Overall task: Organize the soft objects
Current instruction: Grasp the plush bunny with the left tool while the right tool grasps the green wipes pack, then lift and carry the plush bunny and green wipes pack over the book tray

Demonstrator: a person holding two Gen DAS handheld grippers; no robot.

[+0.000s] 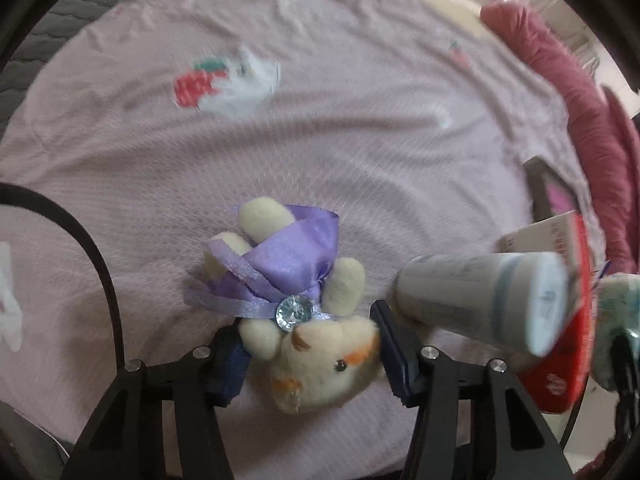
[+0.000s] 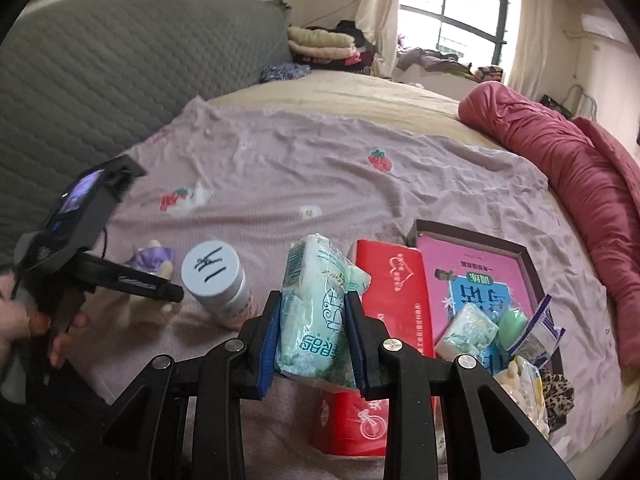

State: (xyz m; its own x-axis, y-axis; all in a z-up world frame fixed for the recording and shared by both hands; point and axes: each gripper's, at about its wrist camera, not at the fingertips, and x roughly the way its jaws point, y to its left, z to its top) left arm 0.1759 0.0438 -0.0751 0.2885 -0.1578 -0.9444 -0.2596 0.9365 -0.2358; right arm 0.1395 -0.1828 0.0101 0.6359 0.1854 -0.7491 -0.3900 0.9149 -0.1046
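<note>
A cream plush toy in a purple satin dress (image 1: 296, 304) lies on the pink bedspread (image 1: 320, 140). My left gripper (image 1: 310, 354) is open, its blue pads on either side of the toy's head. The toy shows partly behind that gripper in the right wrist view (image 2: 154, 264). My right gripper (image 2: 312, 340) is shut on a pale green tissue pack (image 2: 316, 312), held above the bed. A dark box (image 2: 516, 252) at the right holds several small soft packs (image 2: 468, 332).
A white cylindrical jar (image 1: 484, 296) stands just right of the toy; it also shows in the right wrist view (image 2: 218, 284). A red tissue carton (image 2: 392, 312) lies beside the box. A rolled red quilt (image 2: 572, 168) lines the right side. A grey headboard (image 2: 100, 80) is at the left.
</note>
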